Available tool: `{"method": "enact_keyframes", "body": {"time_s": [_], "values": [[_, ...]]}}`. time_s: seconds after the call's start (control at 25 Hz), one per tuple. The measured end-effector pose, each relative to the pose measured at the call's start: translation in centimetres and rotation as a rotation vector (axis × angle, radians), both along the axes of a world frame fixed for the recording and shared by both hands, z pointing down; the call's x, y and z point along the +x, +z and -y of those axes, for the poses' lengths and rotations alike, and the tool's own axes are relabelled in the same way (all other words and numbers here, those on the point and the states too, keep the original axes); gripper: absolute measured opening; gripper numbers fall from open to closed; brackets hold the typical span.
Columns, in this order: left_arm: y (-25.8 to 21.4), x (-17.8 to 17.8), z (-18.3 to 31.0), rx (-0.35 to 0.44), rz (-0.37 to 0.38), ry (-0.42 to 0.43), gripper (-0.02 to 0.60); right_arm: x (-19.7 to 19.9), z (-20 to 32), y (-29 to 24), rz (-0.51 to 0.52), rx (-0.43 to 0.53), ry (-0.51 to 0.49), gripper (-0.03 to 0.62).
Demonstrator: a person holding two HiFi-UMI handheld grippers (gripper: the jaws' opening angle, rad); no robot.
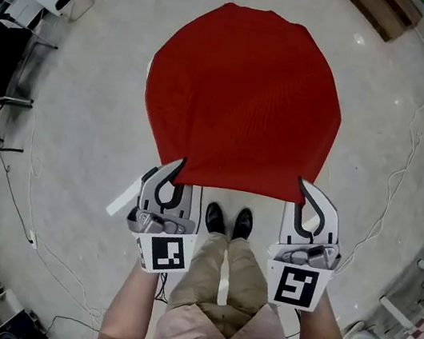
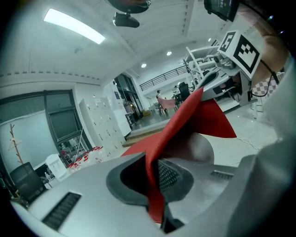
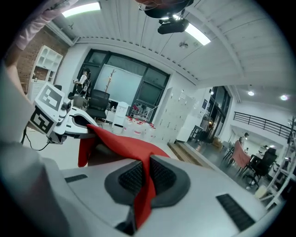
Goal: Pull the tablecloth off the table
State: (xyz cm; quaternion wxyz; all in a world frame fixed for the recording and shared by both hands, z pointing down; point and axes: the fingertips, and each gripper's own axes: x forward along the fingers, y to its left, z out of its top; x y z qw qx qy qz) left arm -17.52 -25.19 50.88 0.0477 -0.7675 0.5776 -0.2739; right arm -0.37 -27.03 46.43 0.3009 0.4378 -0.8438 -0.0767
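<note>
Tablecloth (image 1: 245,97) pinched by left tool (image 1: 178,163), right tool (image 1: 304,186), shoes (image 1: 228,220) between, cable (image 1: 393,184) beside

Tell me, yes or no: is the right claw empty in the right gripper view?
No. The right claw is shut on a fold of the red tablecloth, which runs down between its two jaws.
</note>
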Motion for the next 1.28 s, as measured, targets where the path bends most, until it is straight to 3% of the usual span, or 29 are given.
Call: {"method": "enact_keyframes", "body": {"time_s": [0.64, 1.28], "values": [[-11.1, 0.4, -0.8, 0.024, 0.037, 0.066, 0.036, 1.2, -1.4, -9.4, 0.076, 0.102, 0.117, 0.023], [-18.0, 1.1, -2.8, 0.066, -0.036, -0.021, 0.037, 2.3, -3.4, -15.7, 0.214, 0.159, 0.164, 0.023]]}}
